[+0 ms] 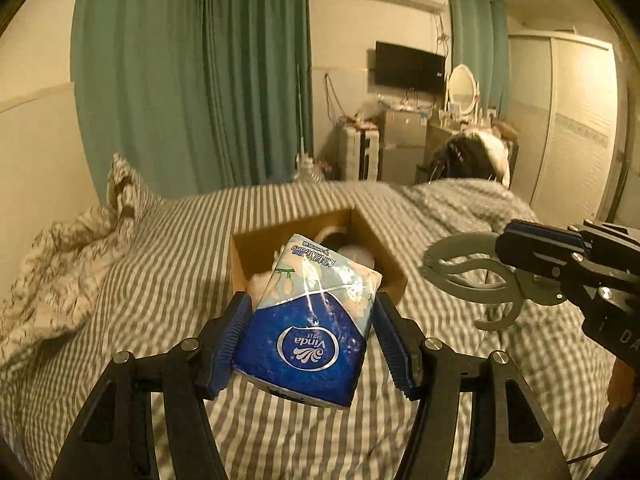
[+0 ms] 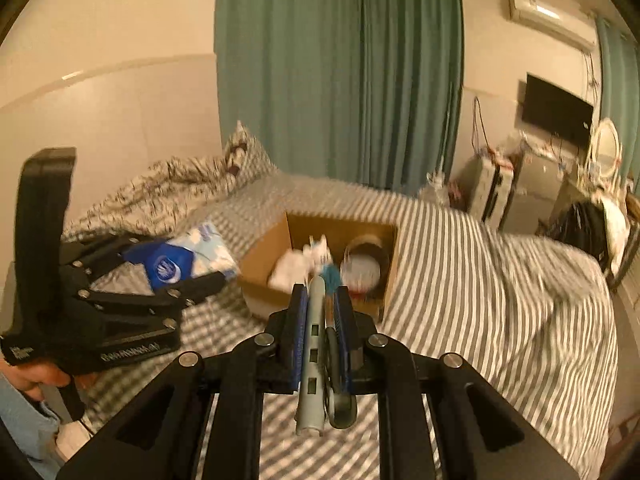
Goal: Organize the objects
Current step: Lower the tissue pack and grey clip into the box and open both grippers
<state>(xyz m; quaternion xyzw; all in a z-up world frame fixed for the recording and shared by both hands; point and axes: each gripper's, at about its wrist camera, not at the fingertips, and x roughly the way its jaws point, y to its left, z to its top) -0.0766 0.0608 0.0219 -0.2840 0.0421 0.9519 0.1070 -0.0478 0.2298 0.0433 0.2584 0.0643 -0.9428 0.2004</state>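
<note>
Your left gripper (image 1: 310,336) has its ribbed blue pads (image 1: 230,340) closed on a soft plastic-wrapped tissue pack (image 1: 308,320) — glossy film, blue lower half with a white oval "Vinda" logo, pale floral print on the upper half. The pack sits tilted between the pads, its top leaning over the near edge of the cardboard box (image 1: 240,256), held above the bed, not resting on it.

The box is plain brown corrugated card, open-topped, rectangular, sitting on the grey-and-white striped bedsheet (image 1: 160,280). Inside: crumpled white soft stuff and a round white item with a dark band, too blurred to identify.

Your right gripper (image 2: 320,308) is clamped narrow on a flat grey hanger-like piece (image 2: 314,344) — thin rigid plastic, with rectangular slots along the strip in the right wrist view. From the left wrist view the same piece (image 1: 472,276) shows curved loops and a hook end, sticking out left of the right gripper (image 1: 508,250). It's held in the air just right of the box, near its front right corner.

In the right wrist view the left gripper (image 2: 208,276) and tissue pack (image 2: 188,260) sit just left of the box (image 2: 264,256). The bedsheet (image 2: 460,280) is rumpled to the right
</note>
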